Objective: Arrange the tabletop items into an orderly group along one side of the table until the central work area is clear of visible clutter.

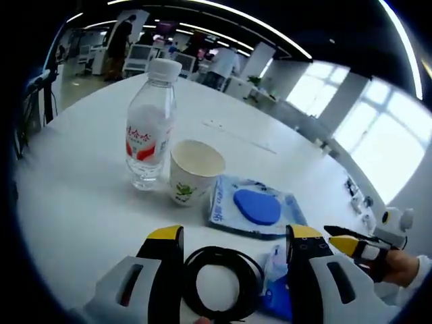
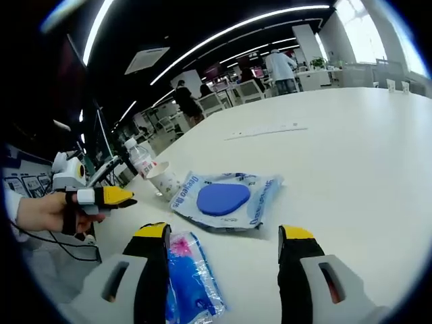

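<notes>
On the white table (image 1: pixel 81 202) of an open office, both tools gape wide, holding nothing.

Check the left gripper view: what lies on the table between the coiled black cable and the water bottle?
The paper cup stands between the coiled black cable and the water bottle, right beside the bottle; bare white table surrounds it.

Table (image 1: pixel 81 202): smooth white, slight sheen. Bottle (image 1: pixel 150 125): clear glossy plastic, white plastic cap, printed label. Cup (image 1: pixel 194 172): matt paper. Flat pouch (image 1: pixel 255 206): shiny crinkled plastic film. Cable coil (image 1: pixel 223 280): black, rubbery, matt. Small blue packet (image 2: pixel 191 283): glossy plastic wrap, creased.
</notes>
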Available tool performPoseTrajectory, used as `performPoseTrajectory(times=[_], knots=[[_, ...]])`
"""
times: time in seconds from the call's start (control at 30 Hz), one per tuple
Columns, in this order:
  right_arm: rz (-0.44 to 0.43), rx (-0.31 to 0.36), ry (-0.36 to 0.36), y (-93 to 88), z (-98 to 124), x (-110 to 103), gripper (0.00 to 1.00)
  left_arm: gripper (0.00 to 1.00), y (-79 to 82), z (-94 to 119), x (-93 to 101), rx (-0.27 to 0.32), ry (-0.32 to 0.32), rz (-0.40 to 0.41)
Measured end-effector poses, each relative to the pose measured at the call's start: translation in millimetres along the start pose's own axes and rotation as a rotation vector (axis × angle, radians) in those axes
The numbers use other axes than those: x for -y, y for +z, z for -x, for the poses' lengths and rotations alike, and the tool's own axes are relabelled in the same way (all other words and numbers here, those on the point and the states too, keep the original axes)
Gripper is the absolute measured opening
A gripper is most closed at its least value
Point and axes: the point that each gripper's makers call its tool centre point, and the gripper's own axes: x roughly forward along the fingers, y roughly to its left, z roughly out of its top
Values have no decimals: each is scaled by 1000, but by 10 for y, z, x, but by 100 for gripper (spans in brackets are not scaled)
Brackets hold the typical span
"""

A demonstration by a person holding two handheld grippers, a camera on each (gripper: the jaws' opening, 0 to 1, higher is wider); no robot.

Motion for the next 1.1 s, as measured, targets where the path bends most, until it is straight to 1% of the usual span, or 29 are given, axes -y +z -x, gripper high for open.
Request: performPoseTrajectory(times=[0.2,0.37,0.5,0.6,0.7,0.77,0.83,0.9,1.0,1.1], knots=[[-14,-10,16,-77,103,-22,63,56,-36,54,71,-6,-7,-14],[-25,-14,36,-153,213,-53,63,56,-124,98,150,-16,-17,-29],[-28,-32,56,-236,280,-89,63,55,-198,116,191,-29,-27,-30],[-29,-56,76,-313,313,-123,63,54,-214,130,213,-23,-28,-30],[-44,-64,82,-354,355,-138,63,53,-241,113,244,-29,-31,-31],[-76,-72,94,-412,411,-152,63,53,-282,104,304,-42,-42,-59],[-144,-106,110,-518,485,-190,62,52,-338,98,368,-57,-56,-75],[-159,-99,107,-547,486,-184,62,51,-394,89,402,-73,-63,-90],[-158,-146,121,-691,527,-188,62,52,-477,61,423,-91,-66,-95],[-157,-170,125,-782,543,-170,62,51,-510,47,418,-100,-60,-100]])
